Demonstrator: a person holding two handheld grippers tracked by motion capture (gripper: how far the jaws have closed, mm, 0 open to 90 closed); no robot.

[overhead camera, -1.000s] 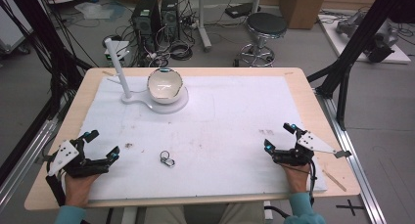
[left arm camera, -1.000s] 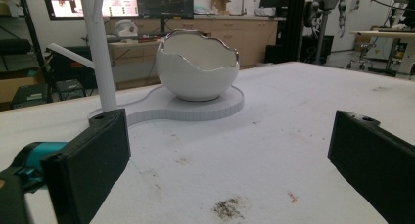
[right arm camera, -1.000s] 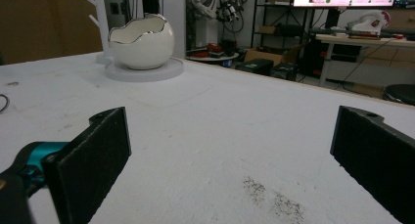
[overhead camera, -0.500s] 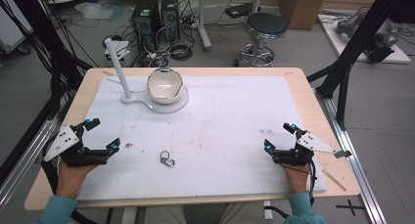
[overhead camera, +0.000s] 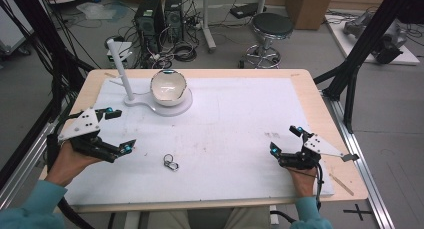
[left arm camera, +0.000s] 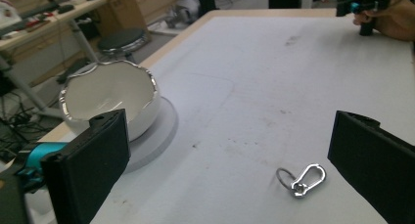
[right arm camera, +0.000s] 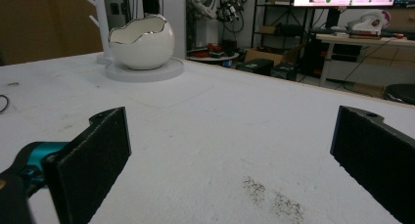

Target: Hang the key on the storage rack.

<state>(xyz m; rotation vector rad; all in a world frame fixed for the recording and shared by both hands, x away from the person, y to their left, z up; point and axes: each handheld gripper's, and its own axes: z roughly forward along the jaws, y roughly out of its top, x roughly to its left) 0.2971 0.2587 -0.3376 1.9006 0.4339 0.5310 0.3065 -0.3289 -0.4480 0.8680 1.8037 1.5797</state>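
Reaching in from the near edge of the table [overhead camera: 320,96], the person's two forearms in teal sleeves each carry a gripper. The left gripper [overhead camera: 116,131] is raised over the near-left part of the white mat [overhead camera: 240,114], its jaws spread wide with nothing between them; the left hand [overhead camera: 70,161] wraps its handle. The right gripper [overhead camera: 285,140] sits low at the near-right part of the mat, jaws likewise wide apart and empty, with the right hand [overhead camera: 302,176] behind it.

Between the two grippers, nearer the left one, a small silver carabiner clip with a key ring [overhead camera: 170,162] lies flat on the mat, touching neither gripper. In the left gripper view the clip [left arm camera: 302,177] lies on the mat ahead of the gap between the two black jaws, closer to the right-hand jaw.

Farther back on the left stands a white egg-shaped bowl with a jagged silver rim [overhead camera: 169,88], upright on a round white base [overhead camera: 182,106]. Just beside it, on the same base, rises a white post with short pegs [overhead camera: 119,64]. In the right gripper view the bowl [right arm camera: 142,45] sits well beyond the open jaws.

Past the far edge of the table, on the floor, are a black stool [overhead camera: 271,26], computer towers [overhead camera: 160,16] and tangled cables.
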